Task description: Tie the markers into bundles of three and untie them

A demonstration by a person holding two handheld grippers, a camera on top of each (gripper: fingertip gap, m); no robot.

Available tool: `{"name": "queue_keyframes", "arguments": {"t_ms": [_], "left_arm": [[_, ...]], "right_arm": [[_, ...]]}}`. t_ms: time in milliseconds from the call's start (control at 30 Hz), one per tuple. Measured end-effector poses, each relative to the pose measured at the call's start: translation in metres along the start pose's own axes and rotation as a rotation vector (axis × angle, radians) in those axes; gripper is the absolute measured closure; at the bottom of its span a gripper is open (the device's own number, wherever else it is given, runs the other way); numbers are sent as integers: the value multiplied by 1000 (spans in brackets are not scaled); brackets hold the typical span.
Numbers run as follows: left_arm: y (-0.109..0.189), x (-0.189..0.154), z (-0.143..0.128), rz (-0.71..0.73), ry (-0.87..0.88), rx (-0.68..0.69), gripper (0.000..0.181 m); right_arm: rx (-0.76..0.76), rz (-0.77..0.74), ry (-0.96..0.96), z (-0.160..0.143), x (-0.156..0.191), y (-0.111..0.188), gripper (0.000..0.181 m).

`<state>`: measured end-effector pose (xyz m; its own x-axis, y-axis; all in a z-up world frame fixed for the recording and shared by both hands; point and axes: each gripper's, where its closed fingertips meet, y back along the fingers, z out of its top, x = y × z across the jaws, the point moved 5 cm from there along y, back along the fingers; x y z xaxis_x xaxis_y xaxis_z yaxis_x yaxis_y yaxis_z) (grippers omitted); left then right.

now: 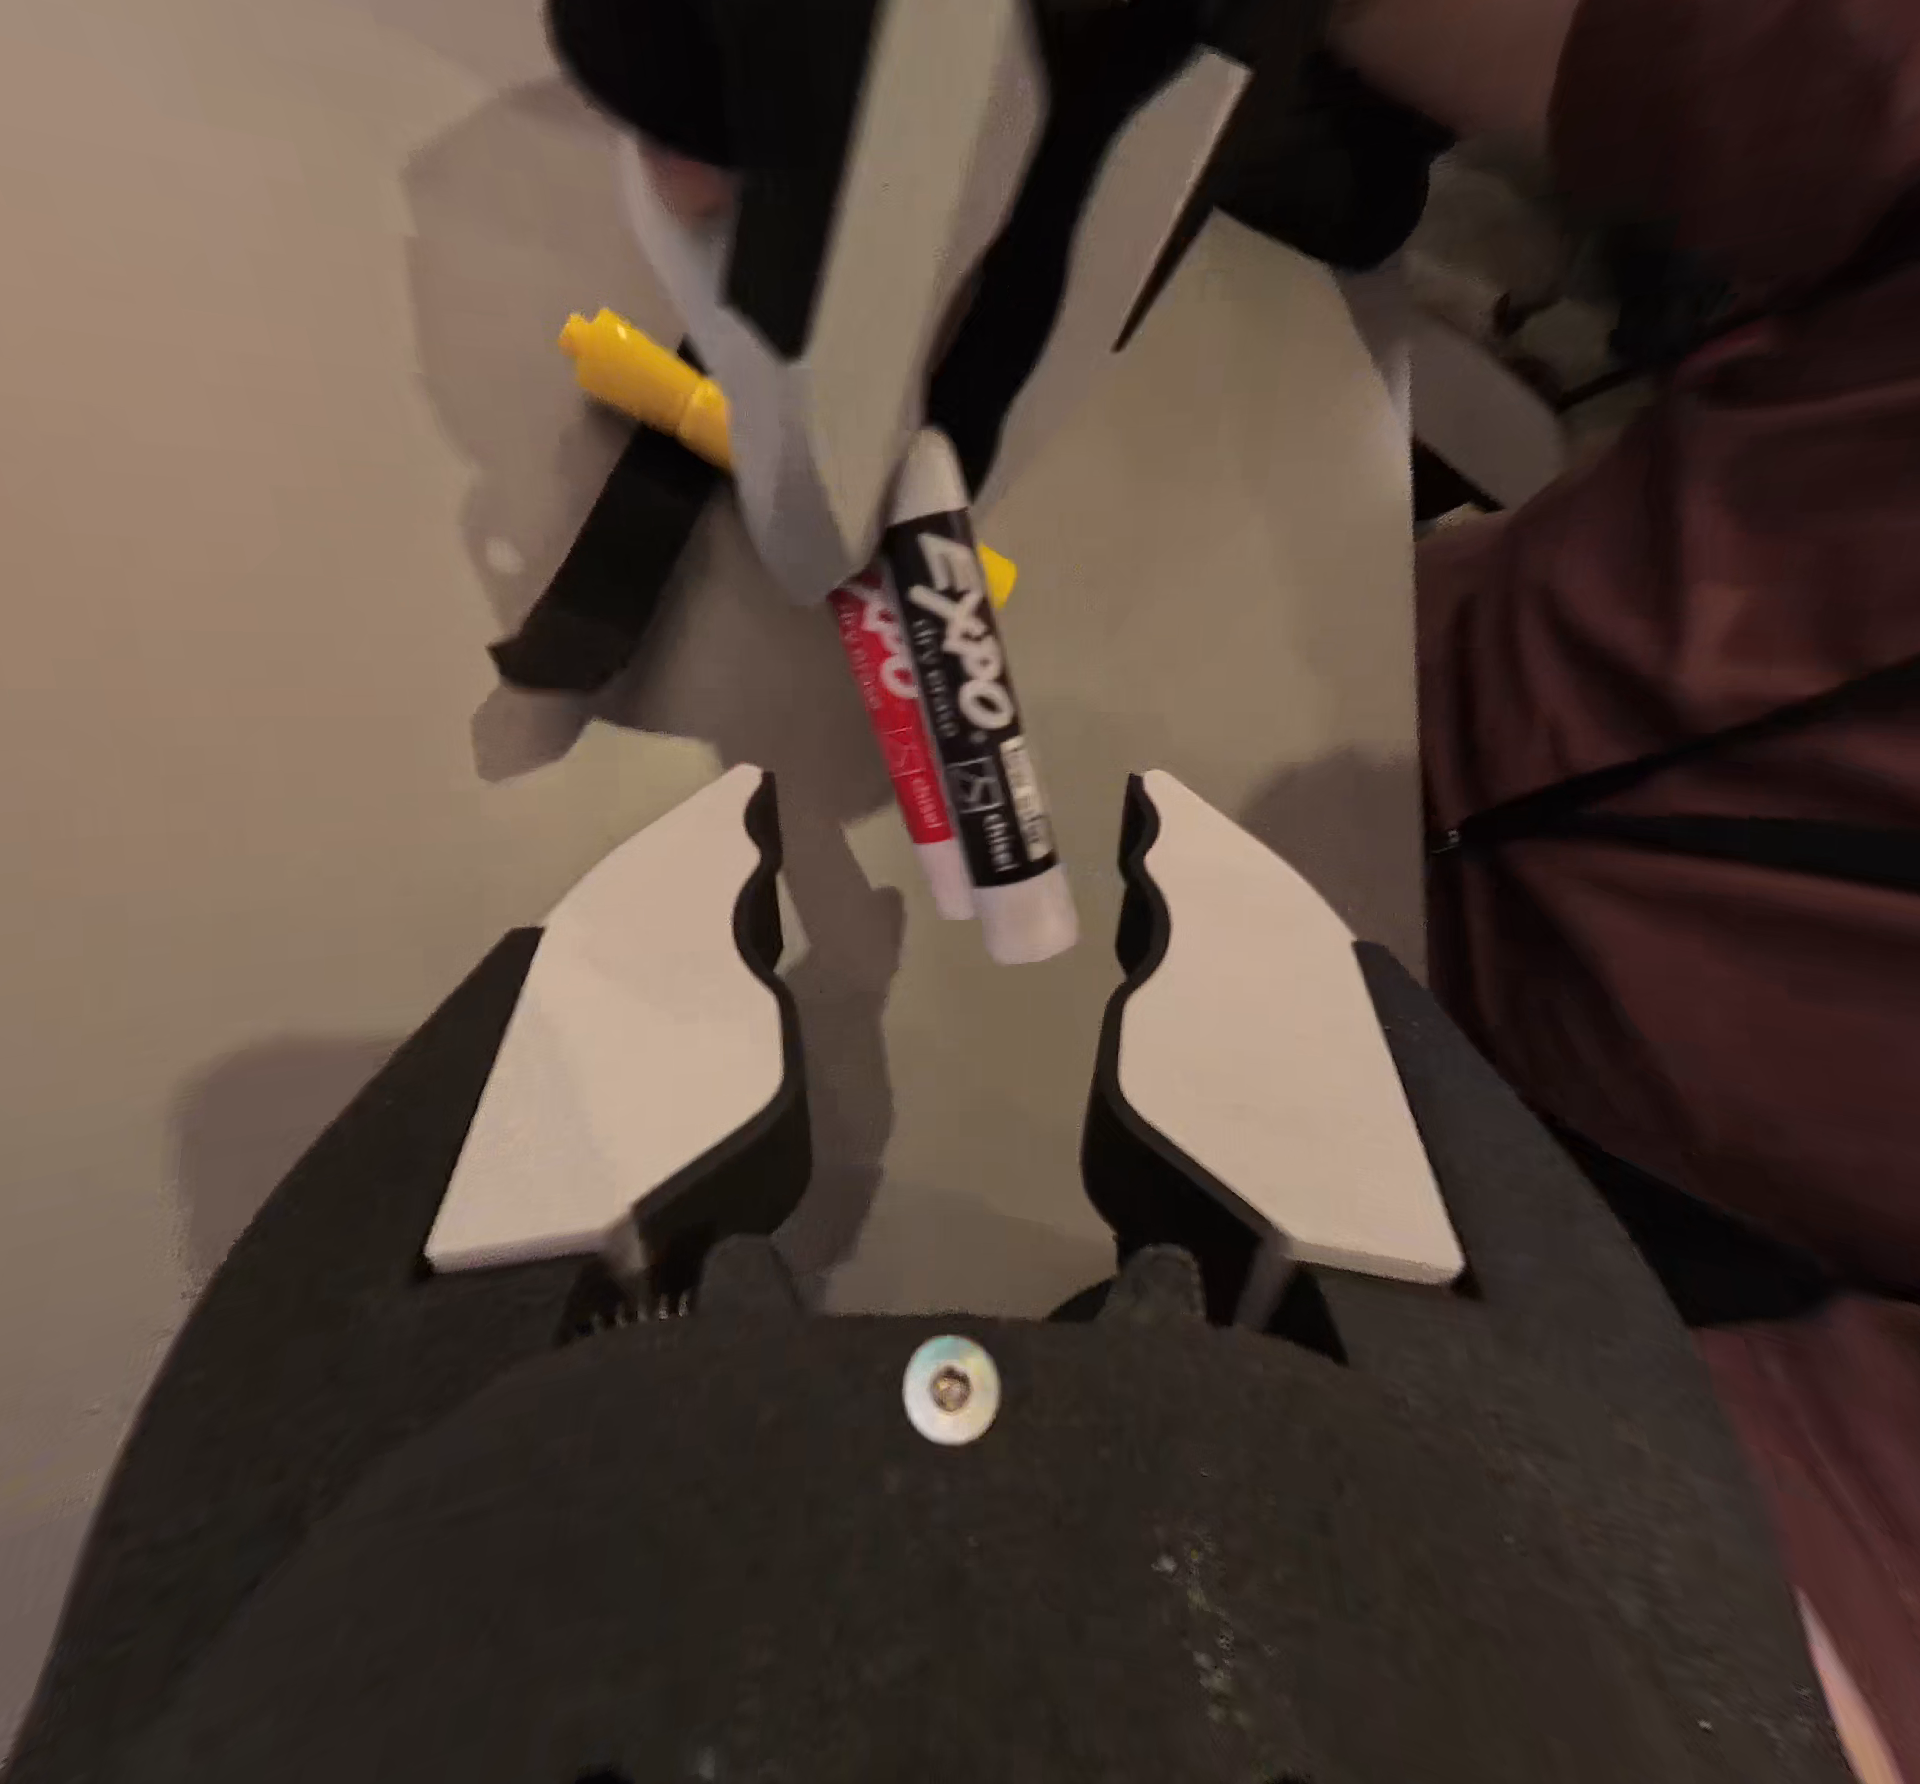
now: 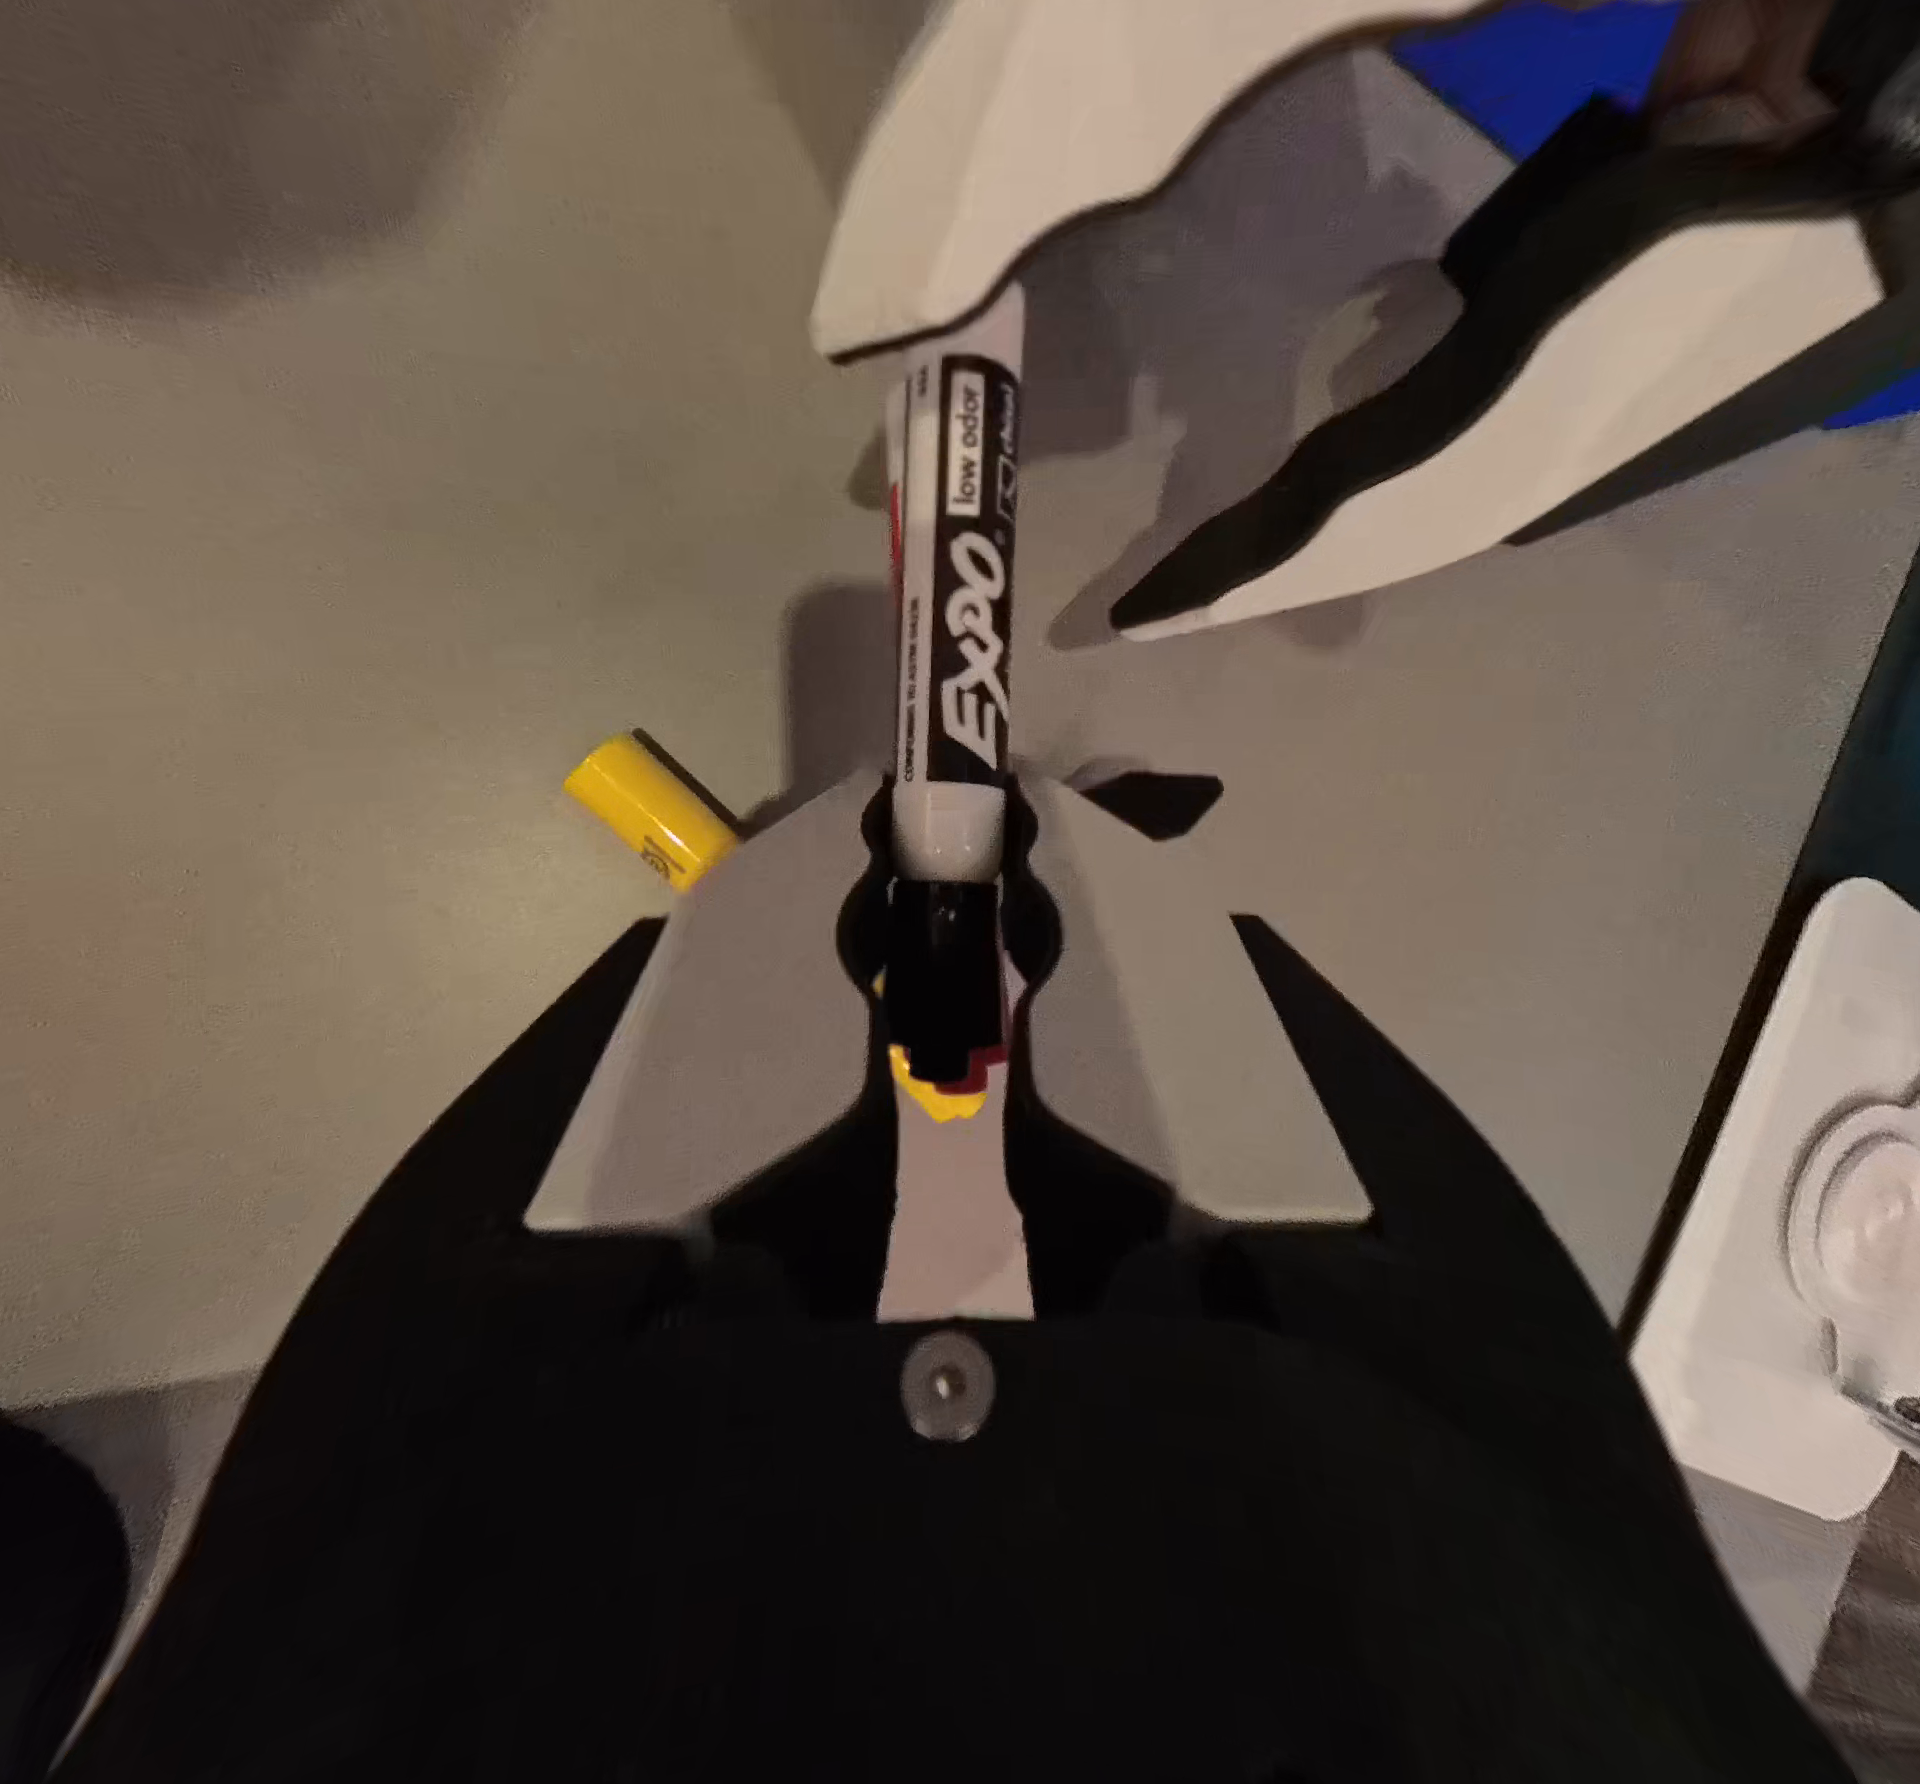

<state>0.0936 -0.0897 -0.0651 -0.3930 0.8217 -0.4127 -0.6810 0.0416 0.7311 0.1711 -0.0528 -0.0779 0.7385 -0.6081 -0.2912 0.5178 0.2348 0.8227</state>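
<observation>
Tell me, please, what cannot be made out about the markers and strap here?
- Left wrist view: the right gripper covers the caps of the black marker and red marker.
- It also hides the middle of the yellow marker and the far end of the black strap.

left gripper (image 1: 945,861) open, empty | right gripper (image 1: 831,529) apparently clamps black marker (image 1: 982,726), red marker (image 1: 899,747) | motion-blurred

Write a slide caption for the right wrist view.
Right gripper clamps the black marker at its cap end, yellow marker partly hidden beside it, while the open left gripper waits ahead.
</observation>
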Motion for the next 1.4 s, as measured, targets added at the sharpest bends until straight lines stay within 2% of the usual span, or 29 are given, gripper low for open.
{"name": "queue_keyframes", "arguments": {"t_ms": [100,200,267,467,567,667,800,1033,1167,1400], "left_arm": [[-3,-9,9,91,-88,23,115],[-1,-1,10,317,-136,105,108],[-3,-3,11,388,-182,139,108],[-1,3,22,587,-274,152,107],[-1,3,32,643,-342,88,106],[-1,10,37,731,-368,81,105],[0,16,42,781,-386,39,108],[23,29,40,899,-383,-7,108],[35,32,37,871,-323,-60,110],[24,20,44,813,-338,-75,111]], "right_arm": [[16,19,-60,-6,-2,-3,162],[-16,36,-152,-11,-7,-4,162],[-47,38,-217,-14,-12,-3,162],[-97,37,-372,-25,-23,12,162],[-142,48,-468,-27,-28,22,162],[-186,56,-572,-28,-34,32,162],[-240,58,-709,-29,-40,39,162],[-242,68,-773,-34,-41,43,162],[-248,42,-792,-39,-43,53,162],[-267,11,-828,-46,-45,66,162]]}}
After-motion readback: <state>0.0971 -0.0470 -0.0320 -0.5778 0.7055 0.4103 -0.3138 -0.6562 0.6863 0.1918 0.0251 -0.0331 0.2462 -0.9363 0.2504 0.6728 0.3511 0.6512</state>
